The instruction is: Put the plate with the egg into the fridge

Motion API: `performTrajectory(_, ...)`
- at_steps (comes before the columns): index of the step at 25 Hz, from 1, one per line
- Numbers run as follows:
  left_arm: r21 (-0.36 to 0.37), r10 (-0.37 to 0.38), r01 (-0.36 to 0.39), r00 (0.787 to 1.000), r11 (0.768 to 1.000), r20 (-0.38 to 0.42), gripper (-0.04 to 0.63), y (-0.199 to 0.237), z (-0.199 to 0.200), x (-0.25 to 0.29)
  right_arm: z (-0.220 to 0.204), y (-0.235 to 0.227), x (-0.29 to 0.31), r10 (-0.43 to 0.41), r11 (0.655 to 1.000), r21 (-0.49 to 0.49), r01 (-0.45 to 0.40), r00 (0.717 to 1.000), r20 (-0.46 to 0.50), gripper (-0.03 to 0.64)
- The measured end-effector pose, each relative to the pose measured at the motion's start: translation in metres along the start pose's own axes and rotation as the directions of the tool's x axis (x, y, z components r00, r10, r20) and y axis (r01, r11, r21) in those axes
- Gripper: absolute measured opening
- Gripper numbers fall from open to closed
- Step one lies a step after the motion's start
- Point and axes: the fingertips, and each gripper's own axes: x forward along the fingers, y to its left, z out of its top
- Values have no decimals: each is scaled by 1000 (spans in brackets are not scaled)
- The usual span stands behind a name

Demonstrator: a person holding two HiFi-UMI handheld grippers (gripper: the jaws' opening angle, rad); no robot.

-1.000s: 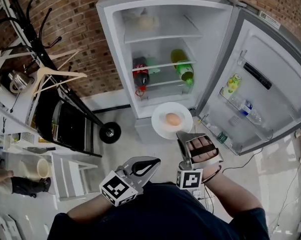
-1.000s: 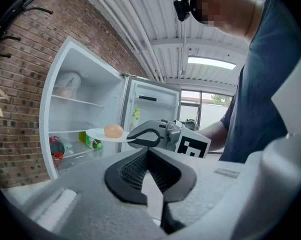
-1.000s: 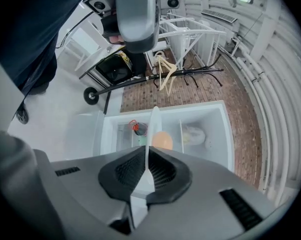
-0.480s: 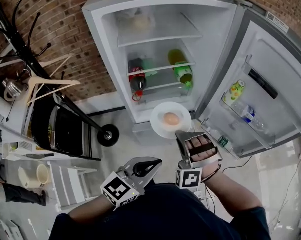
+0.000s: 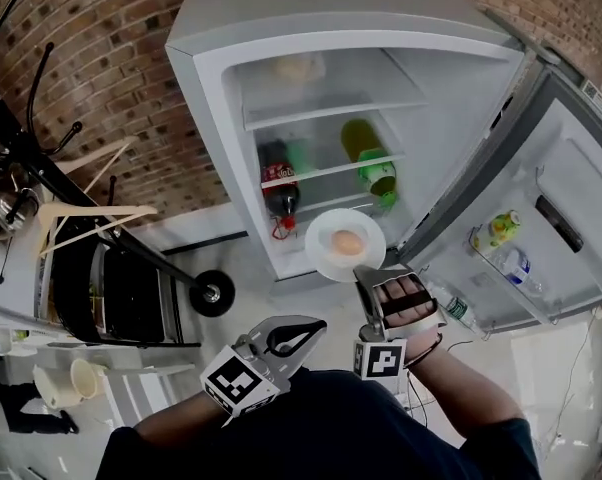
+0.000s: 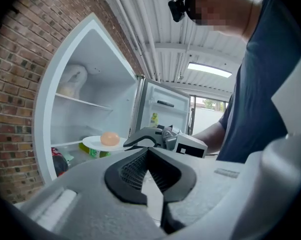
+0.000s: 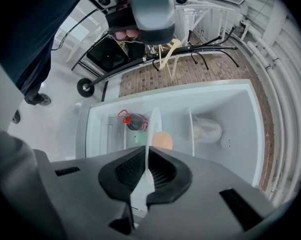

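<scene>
Head view puts the plate [image 5: 345, 245] flat and straight ahead of my right gripper [image 5: 368, 274], whose fingers are clamped on its near rim. The right gripper view bears this out, with the rim edge-on between the pads. The egg [image 5: 347, 241] sits at the plate's middle. Beyond it the fridge [image 5: 206, 78] stands open, its door [image 5: 571, 218] swung out to the right. What the coming move turns on is that the plate lies directly far of the fingers, in line with the opening. Its far rim is at the lower edge of that opening, between a dark bottle [image 5: 278, 183] on the left and a green bottle [image 5: 373, 168] on the right. Being round, the plate has no long axis to line up, so I judge that keeping it level, so the egg stays put, matters more than its heading. The right hand is the nearer one and the only one on the plate. My left gripper [image 5: 311, 326] hangs back near my body and to the left, and the left gripper view shows its fingers together on nothing. Compared with a second ago, the fridge fills more of the head view and its door reaches further right. The plate then hung in front of the fridge's foot and now overlaps the bottom of the opening. Both grippers sit at much the same spots in the picture, and the hold on the rim looks unchanged.
</scene>
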Motion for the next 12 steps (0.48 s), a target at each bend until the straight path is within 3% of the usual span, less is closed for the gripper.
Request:
performTrajectory(6, 9, -46, 46, 999, 999, -4, 0, 41, 6, -15, 15, 0, 45, 77, 997, 31, -76, 996, -43, 20)
performTrajectory(12, 2, -20, 20, 1000, 1000, -2, 0, 70, 8, -24, 22, -9, 79, 42, 999, -7, -43, 998, -46, 20)
